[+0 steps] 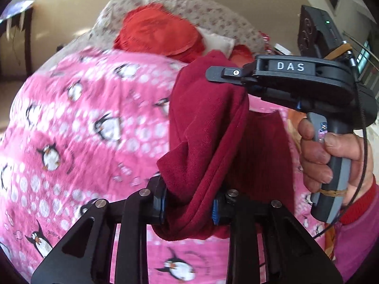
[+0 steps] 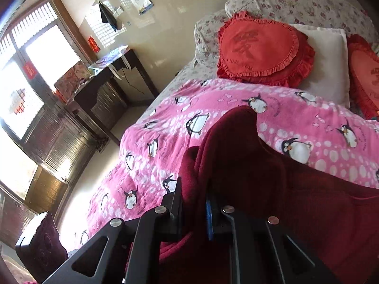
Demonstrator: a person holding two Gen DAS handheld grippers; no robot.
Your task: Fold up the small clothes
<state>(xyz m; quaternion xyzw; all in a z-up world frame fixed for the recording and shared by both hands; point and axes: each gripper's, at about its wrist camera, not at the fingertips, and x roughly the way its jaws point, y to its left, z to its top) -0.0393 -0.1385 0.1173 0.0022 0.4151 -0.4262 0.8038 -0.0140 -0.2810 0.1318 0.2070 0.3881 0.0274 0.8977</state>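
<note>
A dark red fleece garment (image 1: pixel 208 127) hangs in the air above a pink penguin blanket (image 1: pixel 78 123). My left gripper (image 1: pixel 189 206) is shut on its lower bunched part. My right gripper (image 1: pixel 227 75), held in a hand at the right of the left wrist view, grips its upper edge. In the right wrist view the right gripper (image 2: pixel 195 210) is shut on a fold of the same garment (image 2: pixel 236 161), which drapes off to the right over the blanket (image 2: pixel 296 123). The fingertips are buried in cloth.
Red heart-shaped cushions (image 2: pixel 260 49) and a white pillow (image 2: pixel 324 59) lie at the head of the bed, against a floral bedspread (image 2: pixel 296 2). A dark wooden desk (image 2: pixel 111 87) and windows (image 2: pixel 35 71) stand left of the bed. The bed edge drops to the floor at the left.
</note>
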